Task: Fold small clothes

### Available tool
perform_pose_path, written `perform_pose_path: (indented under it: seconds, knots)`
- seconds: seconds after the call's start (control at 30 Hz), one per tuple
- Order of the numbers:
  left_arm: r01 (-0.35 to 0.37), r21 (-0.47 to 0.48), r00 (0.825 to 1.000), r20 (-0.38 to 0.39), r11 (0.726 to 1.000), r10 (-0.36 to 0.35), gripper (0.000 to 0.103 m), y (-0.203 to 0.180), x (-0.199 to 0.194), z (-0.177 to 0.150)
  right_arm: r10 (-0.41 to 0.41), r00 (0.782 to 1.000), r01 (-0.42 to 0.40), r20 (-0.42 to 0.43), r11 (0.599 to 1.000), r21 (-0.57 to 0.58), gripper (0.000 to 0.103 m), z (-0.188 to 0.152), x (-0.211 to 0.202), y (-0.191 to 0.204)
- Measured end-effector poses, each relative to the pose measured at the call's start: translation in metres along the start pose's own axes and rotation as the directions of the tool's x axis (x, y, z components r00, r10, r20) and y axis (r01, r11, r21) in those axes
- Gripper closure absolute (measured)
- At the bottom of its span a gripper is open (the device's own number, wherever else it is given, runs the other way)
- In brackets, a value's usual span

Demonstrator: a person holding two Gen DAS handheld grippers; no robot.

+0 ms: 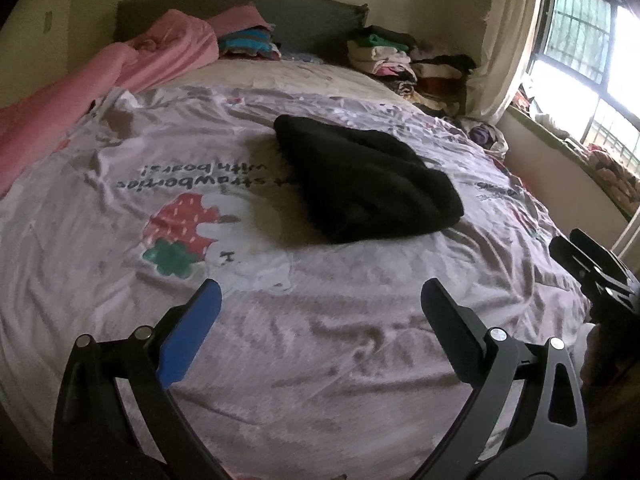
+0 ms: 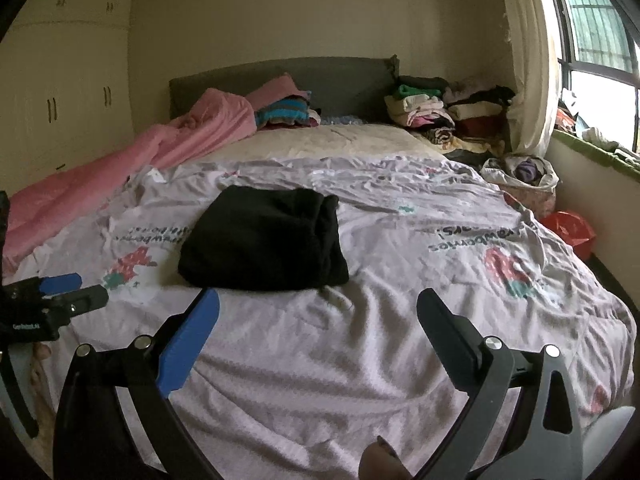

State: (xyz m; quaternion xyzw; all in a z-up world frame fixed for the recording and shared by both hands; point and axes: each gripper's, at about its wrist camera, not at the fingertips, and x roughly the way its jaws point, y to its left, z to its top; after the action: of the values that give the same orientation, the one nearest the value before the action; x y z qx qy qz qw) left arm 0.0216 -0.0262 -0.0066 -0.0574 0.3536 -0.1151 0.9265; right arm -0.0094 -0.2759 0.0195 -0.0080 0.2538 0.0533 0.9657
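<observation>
A black garment [image 1: 368,180] lies folded in a compact bundle on the pale printed bedsheet [image 1: 320,340]; it also shows in the right wrist view [image 2: 264,240]. My left gripper [image 1: 320,292] is open and empty, held above the sheet short of the garment. My right gripper [image 2: 318,300] is open and empty, just in front of the garment's near edge. Each gripper shows at the edge of the other's view: the right one [image 1: 592,264], the left one [image 2: 60,296].
A pink quilt [image 2: 120,168] lies along the bed's left side. Stacks of folded clothes [image 2: 432,112] sit by the headboard at the back right. A bag of clothes [image 2: 520,176] and a red bag [image 2: 568,228] sit beside the bed under the window.
</observation>
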Motion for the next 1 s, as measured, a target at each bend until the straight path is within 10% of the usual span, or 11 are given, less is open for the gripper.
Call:
perform_pose_path:
  seconds: [1.0]
  knots:
    - [-0.021,0.023,0.999,-0.043,1.0,0.022,0.009,0.006,0.021,-0.032,-0.086,0.99,0.09,-0.112,0.995,0.037,0.004,-0.057,0.025,0.013]
